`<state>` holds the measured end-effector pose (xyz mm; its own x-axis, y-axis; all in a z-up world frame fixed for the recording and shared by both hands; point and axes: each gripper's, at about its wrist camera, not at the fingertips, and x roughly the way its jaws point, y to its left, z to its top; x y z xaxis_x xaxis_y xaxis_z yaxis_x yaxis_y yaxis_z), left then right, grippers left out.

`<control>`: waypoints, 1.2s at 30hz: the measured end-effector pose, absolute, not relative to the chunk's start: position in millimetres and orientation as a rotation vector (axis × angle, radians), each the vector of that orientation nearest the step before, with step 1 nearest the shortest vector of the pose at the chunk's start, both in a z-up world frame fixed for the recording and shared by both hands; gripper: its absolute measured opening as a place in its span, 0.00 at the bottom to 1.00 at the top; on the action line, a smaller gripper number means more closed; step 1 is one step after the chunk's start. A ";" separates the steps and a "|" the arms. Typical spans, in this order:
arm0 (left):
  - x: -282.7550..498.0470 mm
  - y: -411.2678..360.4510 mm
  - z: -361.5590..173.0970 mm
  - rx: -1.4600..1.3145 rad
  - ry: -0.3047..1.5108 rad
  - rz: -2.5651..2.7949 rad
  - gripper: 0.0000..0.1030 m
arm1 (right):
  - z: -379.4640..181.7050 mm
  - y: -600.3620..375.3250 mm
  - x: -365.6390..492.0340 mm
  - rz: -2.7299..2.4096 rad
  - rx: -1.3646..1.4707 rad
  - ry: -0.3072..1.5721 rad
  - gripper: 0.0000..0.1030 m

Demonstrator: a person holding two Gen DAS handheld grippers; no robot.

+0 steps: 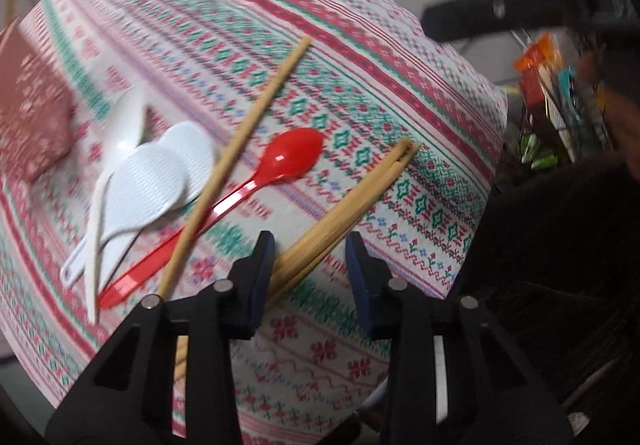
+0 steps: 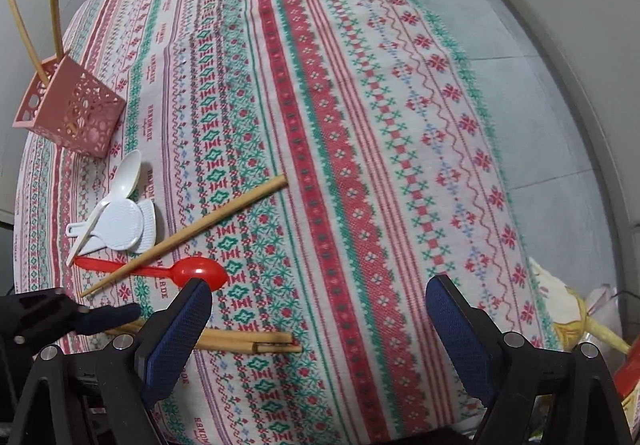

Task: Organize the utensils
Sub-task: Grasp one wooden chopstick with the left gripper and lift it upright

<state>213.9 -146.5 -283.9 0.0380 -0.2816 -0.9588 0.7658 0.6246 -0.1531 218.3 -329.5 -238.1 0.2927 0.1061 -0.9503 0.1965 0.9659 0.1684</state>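
The left claw point(image 1: 310, 265) hangs over a bundle of chopsticks point(image 1: 352, 201) lying on the near part of the tabletop point(image 1: 248, 57). Its jaws straddle the bundle, partly spread; whether the pads touch the wood, I cannot tell through the blur. The right claw point(image 2: 320, 333) hovers spread wide, holding nothing. These sticks look light, stiff and smooth, so I judge they may roll or fan apart; a pinch across the whole bundle near its middle seems safest. One loose chopstick point(image 2: 184, 235) crosses the red spoon point(image 2: 188, 271), beside the white spoons point(image 2: 116, 217). Far left, the pink holder point(image 2: 76, 109) already has two sticks. The bundle's near ends hide under the claw.
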 end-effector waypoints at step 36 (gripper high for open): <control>245.1 -73.6 -202.0 0.153 1.164 -0.628 0.08 | -273.1 -310.4 255.6 -0.011 0.356 1.371 0.83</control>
